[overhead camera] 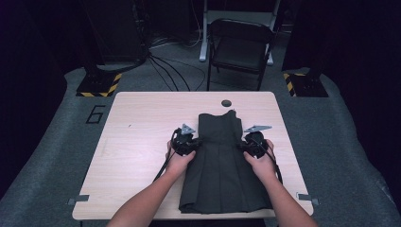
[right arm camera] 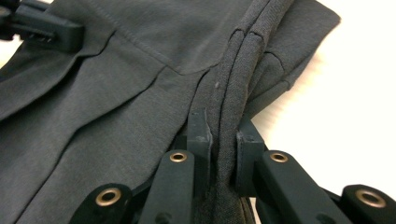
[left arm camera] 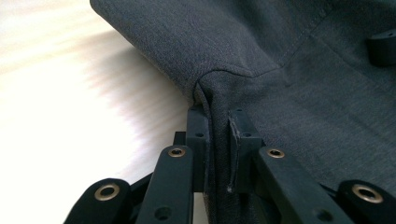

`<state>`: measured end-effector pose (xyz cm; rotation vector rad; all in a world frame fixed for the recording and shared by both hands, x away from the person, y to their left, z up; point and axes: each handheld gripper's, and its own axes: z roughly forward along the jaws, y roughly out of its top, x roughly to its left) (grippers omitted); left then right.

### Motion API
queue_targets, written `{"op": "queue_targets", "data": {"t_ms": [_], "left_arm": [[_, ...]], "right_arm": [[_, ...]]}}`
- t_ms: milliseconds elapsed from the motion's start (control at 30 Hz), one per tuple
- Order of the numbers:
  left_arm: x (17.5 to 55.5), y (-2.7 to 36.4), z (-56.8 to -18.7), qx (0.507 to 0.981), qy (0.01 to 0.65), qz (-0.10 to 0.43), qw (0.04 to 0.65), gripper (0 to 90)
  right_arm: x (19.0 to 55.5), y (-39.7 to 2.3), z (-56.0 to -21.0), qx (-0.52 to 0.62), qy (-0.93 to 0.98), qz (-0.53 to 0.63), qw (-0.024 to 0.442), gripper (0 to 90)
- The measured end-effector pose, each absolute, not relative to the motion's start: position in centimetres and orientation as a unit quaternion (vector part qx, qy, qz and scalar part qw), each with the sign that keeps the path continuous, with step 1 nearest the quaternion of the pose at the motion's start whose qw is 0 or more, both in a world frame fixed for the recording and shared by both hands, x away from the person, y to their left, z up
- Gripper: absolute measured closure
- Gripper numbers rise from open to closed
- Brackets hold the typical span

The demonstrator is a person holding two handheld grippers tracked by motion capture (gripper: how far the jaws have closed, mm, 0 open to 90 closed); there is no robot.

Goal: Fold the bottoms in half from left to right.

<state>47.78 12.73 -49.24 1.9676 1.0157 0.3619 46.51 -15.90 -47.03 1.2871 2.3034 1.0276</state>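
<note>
High view: dark pleated dress (overhead camera: 222, 161) lies flat on the bench (overhead camera: 137, 142), hem toward the person, bodice away. Left claw (overhead camera: 193, 142) pinches the dress's left edge at the waist seam; right claw (overhead camera: 242, 143) pinches the right edge opposite. Left gripper view shows fabric clamped between the jaws, and right gripper view shows a doubled fabric edge clamped too. Likely a fold step: lift both sides evenly, keep tension level across the waist, avoid dragging the skirt pleats out of line, and don't let the fabric slip.

dark grey dress (overhead camera: 222, 161), light wood table (overhead camera: 142, 142), black tools.
</note>
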Motion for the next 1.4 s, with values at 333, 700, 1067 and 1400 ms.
{"op": "queue_targets", "data": {"t_ms": [333, 700, 1067, 1400], "left_arm": [[47.5, 19.1, -46.3, 0.771, 0.42, 0.176, 0.445, 80.9], [47.3, 22.1, -47.8, 0.781, 0.432, 0.174, 0.415, 80.7], [47.4, 21.9, -50.6, 0.789, 0.445, 0.158, 0.392, 80.4], [47.5, 22.4, -50.9, 0.782, 0.462, 0.153, 0.389, 57.2]], "right_arm": [[46.0, -11.6, -44.5, 0.429, 0.801, 0.399, 0.124, 80.4], [47.1, -7.8, -45.9, 0.394, 0.83, 0.369, 0.139, 80.2], [48.3, -7.6, -49.1, 0.409, 0.836, 0.342, 0.128, 78.8], [48.5, -8.7, -50.2, 0.447, 0.821, 0.337, 0.11, 54.9]]}}
